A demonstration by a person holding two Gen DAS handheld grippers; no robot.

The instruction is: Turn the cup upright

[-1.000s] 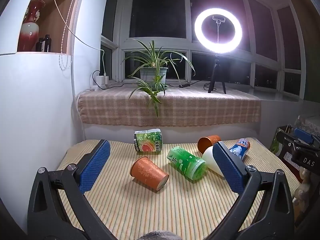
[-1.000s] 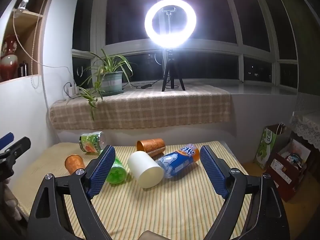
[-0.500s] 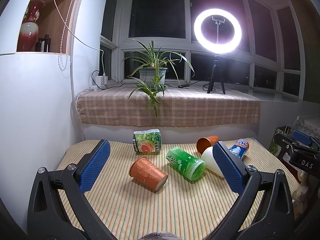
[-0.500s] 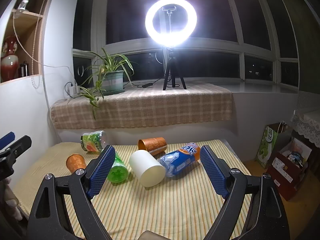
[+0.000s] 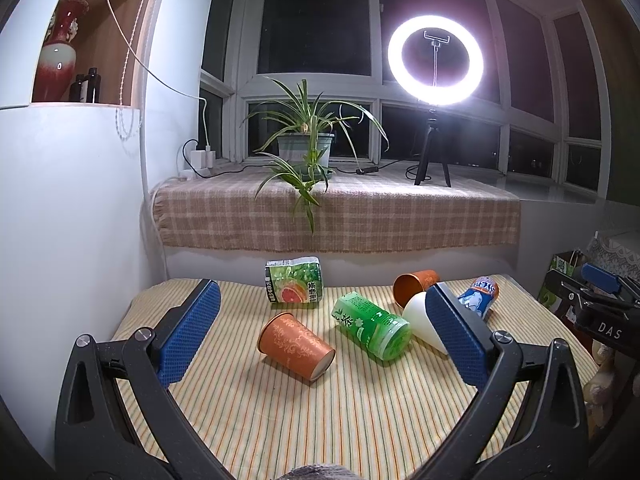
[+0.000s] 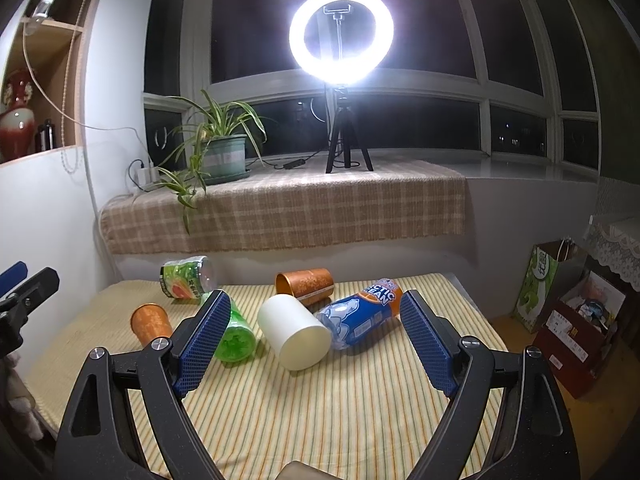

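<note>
Several cups lie on their sides on the striped table. An orange patterned cup [image 5: 295,345] lies between the pads of my open, empty left gripper [image 5: 320,332]; it also shows in the right wrist view [image 6: 151,322]. A white cup [image 6: 294,337] lies between the pads of my open, empty right gripper [image 6: 316,334], its base towards me. A second orange cup [image 6: 306,285] lies behind it. A green cup [image 5: 371,325], a blue and orange cup [image 6: 362,312] and a green fruit-print cup [image 5: 294,285] also lie tipped over.
The striped table [image 5: 320,412] ends at a white wall [image 5: 72,220] on the left. A checked-cloth ledge [image 5: 340,216] behind it holds a potted plant [image 5: 306,148] and a ring light [image 5: 435,60]. Bags and boxes [image 6: 568,320] stand on the floor at right.
Both grippers have drifted slightly; the cups sit a touch lower and nearer in the views. No cup has moved and both grippers stay open.
</note>
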